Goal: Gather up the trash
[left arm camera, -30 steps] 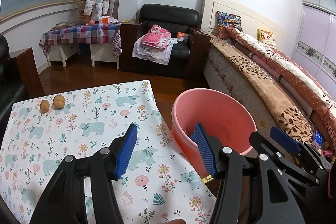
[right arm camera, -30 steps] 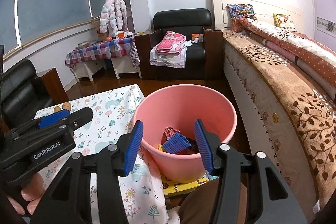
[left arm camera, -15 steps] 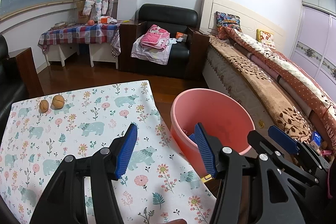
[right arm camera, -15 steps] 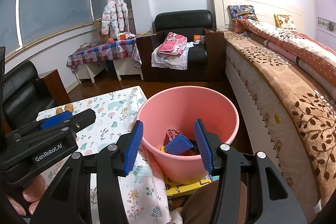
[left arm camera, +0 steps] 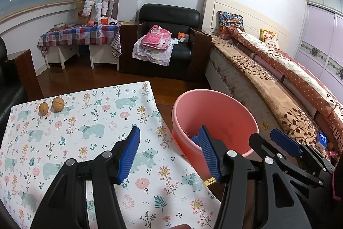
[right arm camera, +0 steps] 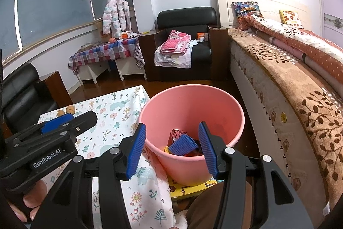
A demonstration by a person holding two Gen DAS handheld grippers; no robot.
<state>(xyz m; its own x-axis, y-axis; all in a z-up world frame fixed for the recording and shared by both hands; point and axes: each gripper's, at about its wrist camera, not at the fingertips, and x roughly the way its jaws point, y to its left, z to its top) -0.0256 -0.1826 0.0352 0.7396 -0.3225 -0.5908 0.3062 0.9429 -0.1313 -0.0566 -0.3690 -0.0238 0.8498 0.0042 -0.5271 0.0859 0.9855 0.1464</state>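
Note:
A pink bucket (right arm camera: 218, 104) stands on the floor beside the table; it also shows in the left wrist view (left arm camera: 231, 108). Trash lies in its bottom: a blue ridged piece (right arm camera: 183, 144) and crumpled red wrappers (right arm camera: 176, 135). My right gripper (right arm camera: 172, 149) is open and empty, held above the bucket's near rim. My left gripper (left arm camera: 169, 153) is open and empty above the table's right edge, next to the bucket. Two walnuts (left arm camera: 52, 106) lie at the far left of the floral tablecloth (left arm camera: 85, 121). The right gripper shows at the right of the left wrist view (left arm camera: 285, 143).
A bed (right arm camera: 289, 70) with blankets runs along the right. A black armchair (left arm camera: 169, 40) with pink clothes stands at the back. A checked side table (left arm camera: 81, 34) is at the back left. A yellow box (right arm camera: 190, 188) lies under the bucket.
Both grippers have drawn back and up slightly; the bucket sits a little farther away in both views. Both stay open and empty.

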